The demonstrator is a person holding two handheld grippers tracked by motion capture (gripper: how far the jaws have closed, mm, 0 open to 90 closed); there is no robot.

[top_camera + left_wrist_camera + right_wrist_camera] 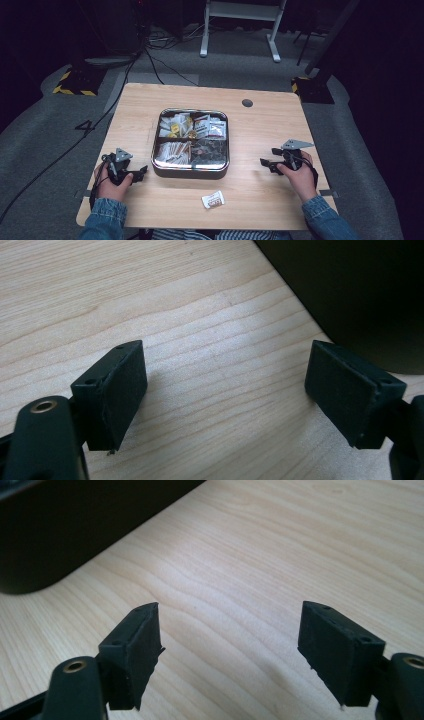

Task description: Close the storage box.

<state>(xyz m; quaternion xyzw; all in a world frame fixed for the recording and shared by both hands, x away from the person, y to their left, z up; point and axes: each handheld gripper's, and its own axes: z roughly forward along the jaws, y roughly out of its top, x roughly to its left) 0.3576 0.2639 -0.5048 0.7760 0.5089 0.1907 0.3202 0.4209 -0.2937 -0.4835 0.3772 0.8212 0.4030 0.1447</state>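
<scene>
With both my left gripper (141,172) and right gripper (267,156) open and empty, I judge the small sachet (213,200) lying just in front of the tray (190,171) light, soft and crinkly, so I would pinch its edge.

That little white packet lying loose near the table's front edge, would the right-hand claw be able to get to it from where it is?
Probably yes. The right claw is open and empty, and bare wood lies between it and the white packet; the tray sits off to the side.
</scene>
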